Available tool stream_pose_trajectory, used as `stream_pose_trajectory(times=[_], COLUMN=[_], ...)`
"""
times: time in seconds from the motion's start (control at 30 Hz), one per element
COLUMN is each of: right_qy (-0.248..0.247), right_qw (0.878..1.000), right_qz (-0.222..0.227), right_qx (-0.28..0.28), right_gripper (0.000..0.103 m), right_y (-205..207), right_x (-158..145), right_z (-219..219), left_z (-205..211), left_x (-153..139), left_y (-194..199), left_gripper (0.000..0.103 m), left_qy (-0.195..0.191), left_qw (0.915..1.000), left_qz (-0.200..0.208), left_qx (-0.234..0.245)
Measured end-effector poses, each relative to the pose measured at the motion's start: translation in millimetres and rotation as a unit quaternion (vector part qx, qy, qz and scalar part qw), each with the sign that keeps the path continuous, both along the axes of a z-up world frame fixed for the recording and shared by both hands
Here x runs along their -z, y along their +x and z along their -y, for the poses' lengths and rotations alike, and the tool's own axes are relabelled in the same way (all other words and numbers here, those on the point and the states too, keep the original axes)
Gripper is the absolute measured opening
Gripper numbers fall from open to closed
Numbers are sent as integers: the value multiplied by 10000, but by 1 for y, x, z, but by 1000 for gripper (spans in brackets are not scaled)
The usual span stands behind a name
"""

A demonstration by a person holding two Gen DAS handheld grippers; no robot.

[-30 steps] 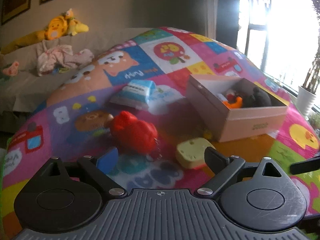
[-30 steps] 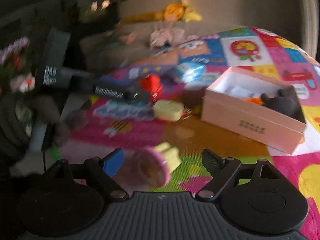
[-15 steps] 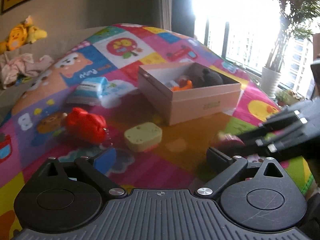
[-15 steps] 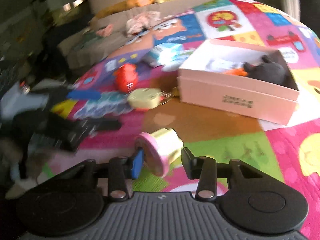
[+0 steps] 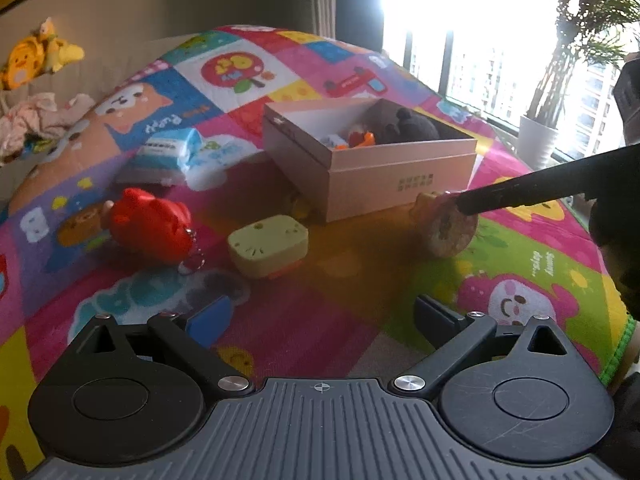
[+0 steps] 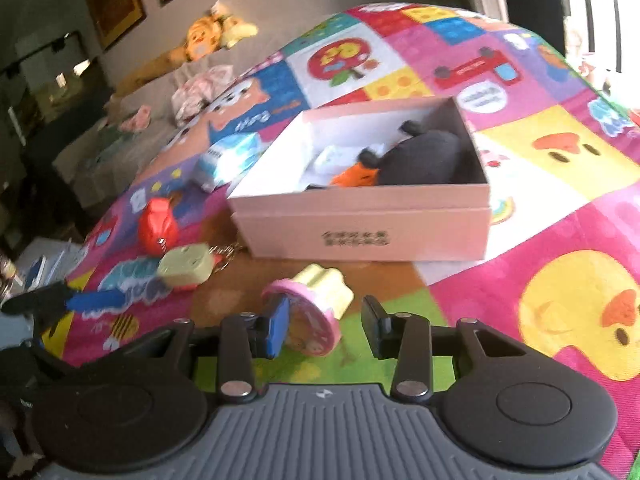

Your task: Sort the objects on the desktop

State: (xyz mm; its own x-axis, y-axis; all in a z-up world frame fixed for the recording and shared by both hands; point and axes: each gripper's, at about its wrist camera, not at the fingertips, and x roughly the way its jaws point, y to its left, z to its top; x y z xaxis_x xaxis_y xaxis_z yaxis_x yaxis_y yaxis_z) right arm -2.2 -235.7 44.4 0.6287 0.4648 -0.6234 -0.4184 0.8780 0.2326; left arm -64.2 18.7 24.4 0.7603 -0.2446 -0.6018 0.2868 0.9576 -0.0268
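A pink box [image 5: 400,172] [image 6: 360,224] sits on the colourful play mat and holds a black plush, an orange toy and white items. My right gripper [image 6: 326,330] has its fingers around a pink-and-yellow round toy [image 6: 316,312]; the blue pad touches it, and a gap stays on the right side. The same toy [image 5: 450,228] shows in the left wrist view under the right gripper's black finger [image 5: 520,192]. My left gripper [image 5: 320,316] is open and empty above the mat. A red toy [image 5: 150,226] and a green square toy [image 5: 268,246] lie left of the box.
A blue-and-white tissue pack [image 5: 166,154] lies behind the red toy. A sofa with plush toys [image 5: 32,56] and clothes stands beyond the mat. A window and a potted plant [image 5: 536,140] are at the right.
The right gripper narrowed around the pink-and-yellow toy and moved with it toward the box. The left gripper swung right and stayed open.
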Motion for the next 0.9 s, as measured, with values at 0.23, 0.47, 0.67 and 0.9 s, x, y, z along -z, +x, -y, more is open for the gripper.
stream_pose_trajectory(times=[0.23,0.47,0.67,0.9], right_qy=[-432,-1053,-705,-482], right_qw=[9982,9919,9951,9984], right_qz=[413,669,525,270], right_qx=[20,253,452,-90], right_gripper=[74,56,55,54], right_y=[-14,-8,-11,-30], right_x=[8,21,7,-7], right_z=[-33,-60,-29,-4], left_z=[-2,-6,6,8], left_x=[-3,-9,4,16], left_y=[30,35,64,74], left_gripper=[101,101,100,63], left_qy=[-74,-146,-203,138], left_qw=[9955,9939,9930,9920], left_qz=[21,-1,-89,-142], left_qx=[-949,-1097,-1161,-1250])
